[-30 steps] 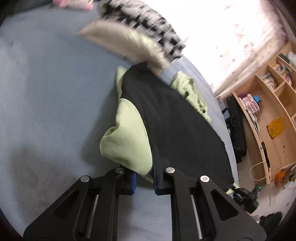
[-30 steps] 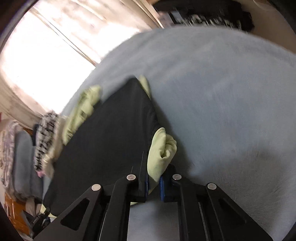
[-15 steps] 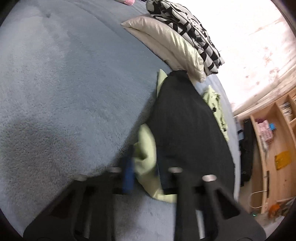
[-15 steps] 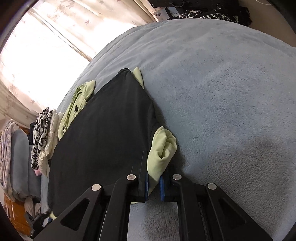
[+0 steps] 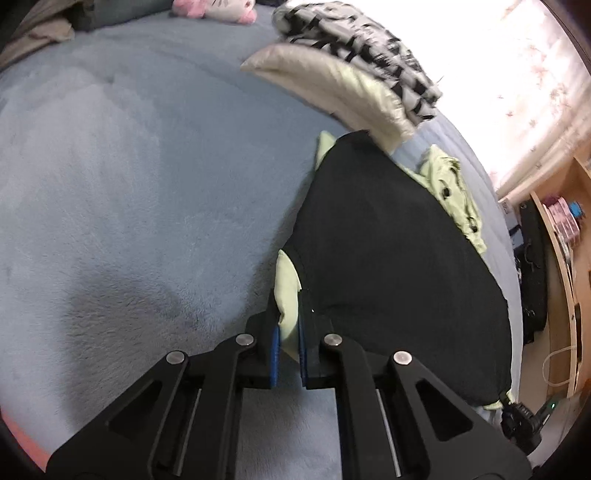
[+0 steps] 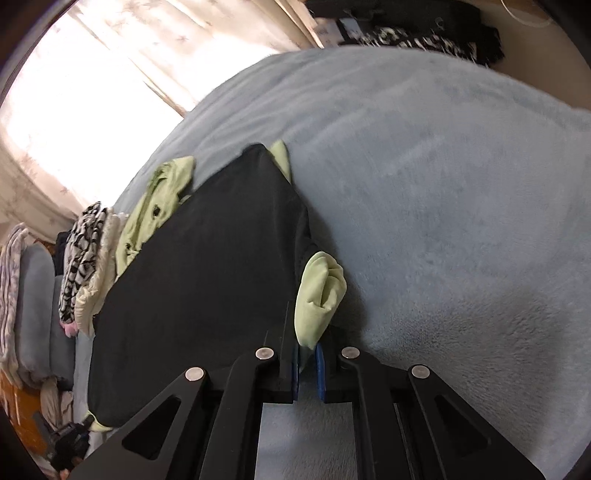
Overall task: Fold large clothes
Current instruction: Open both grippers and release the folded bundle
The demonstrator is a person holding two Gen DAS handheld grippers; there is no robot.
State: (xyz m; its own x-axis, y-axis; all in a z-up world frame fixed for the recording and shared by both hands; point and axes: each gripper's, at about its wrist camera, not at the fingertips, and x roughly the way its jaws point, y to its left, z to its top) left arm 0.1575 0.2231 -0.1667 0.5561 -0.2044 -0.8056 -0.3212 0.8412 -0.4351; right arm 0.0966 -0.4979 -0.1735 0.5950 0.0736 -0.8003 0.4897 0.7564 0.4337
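Pale blue fleecy bed cover (image 5: 147,177) spread wide. Cream pillow (image 5: 332,85) near its far edge, black-and-white patterned cloth (image 5: 354,40) stacked on top. Pink and white plush toy (image 5: 214,7) beyond. Sunlit curtains (image 6: 92,85) behind. Wooden shelving (image 5: 565,236) off to one side, black bag (image 5: 532,258) beside it.

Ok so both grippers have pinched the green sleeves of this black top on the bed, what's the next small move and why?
Probably lift both together and carry them across the black body. The left gripper is closing on its green sleeve, the right gripper is shut on the other sleeve, and the top lies flat on the blue blanket.
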